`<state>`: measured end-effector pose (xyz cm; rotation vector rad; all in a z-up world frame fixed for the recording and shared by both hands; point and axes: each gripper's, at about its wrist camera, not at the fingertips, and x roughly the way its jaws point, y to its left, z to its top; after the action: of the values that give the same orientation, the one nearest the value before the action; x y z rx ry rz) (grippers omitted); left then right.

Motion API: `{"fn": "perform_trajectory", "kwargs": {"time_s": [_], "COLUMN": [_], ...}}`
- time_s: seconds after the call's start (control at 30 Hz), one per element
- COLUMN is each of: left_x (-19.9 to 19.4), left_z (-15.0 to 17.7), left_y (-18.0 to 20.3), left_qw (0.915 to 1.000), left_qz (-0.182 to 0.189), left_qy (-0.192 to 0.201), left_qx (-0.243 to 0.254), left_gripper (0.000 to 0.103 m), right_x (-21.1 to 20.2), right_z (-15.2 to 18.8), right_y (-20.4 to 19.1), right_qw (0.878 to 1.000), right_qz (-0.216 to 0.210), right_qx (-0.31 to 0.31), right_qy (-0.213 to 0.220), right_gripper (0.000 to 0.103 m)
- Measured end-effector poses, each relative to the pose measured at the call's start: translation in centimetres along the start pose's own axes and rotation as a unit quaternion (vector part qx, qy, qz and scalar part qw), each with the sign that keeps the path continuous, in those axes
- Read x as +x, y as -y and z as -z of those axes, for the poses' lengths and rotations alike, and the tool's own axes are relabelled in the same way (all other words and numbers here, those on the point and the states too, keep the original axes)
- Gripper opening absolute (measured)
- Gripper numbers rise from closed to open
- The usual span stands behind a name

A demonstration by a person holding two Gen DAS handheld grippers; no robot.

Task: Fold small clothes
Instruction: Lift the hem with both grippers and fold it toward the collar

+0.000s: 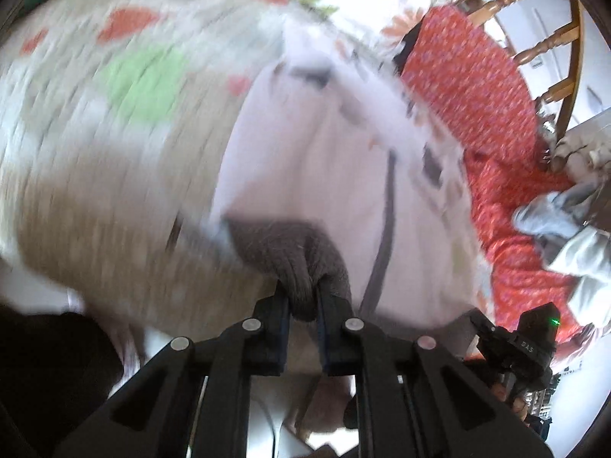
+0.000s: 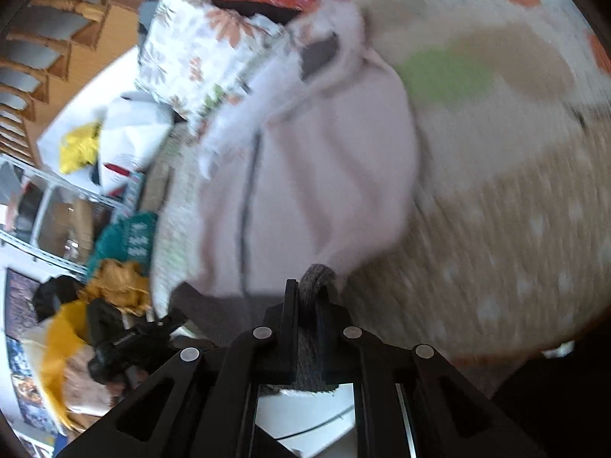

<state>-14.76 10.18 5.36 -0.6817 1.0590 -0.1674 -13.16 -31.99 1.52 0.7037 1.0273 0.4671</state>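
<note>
Through the left wrist camera, my left hand-held gripper (image 1: 301, 297) pinched the grey ribbed hem (image 1: 290, 252) of a pale pink garment (image 1: 324, 160), whose long axis ran away from me across the patterned bedspread (image 1: 114, 114). Through the right wrist camera, my right hand-held gripper (image 2: 307, 297) pinched the hem too; the garment stretched ahead toward the floral pillow (image 2: 198, 49).
</note>
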Motion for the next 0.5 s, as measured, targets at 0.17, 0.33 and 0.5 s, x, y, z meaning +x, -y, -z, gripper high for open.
{"fn": "perform_trajectory", "kwargs": {"time_s": [0.17, 0.33, 0.5], "left_x": [1.7, 6.6, 12.0], "left_z": [-9.5, -20.2, -27.1], "left_y": [2.9, 4.5, 4.5], "left_qw": [0.9989, 0.9976, 0.9974], "left_qz": [-0.008, -0.027, -0.019], "left_qy": [0.037, 0.063, 0.069], "left_qx": [0.027, 0.013, -0.007], "left_gripper": [0.011, 0.011, 0.011], "right_x": [0.3, 3.4, 8.4], "right_z": [-8.3, -17.7, -24.2], "right_y": [-3.4, -4.9, -2.6], "right_qw": [0.999, 0.997, 0.996], "right_qz": [-0.018, 0.0, 0.035], "right_qx": [-0.011, 0.004, 0.042], "right_qy": [0.039, 0.075, 0.075], "right_gripper": [0.008, 0.008, 0.008]}}
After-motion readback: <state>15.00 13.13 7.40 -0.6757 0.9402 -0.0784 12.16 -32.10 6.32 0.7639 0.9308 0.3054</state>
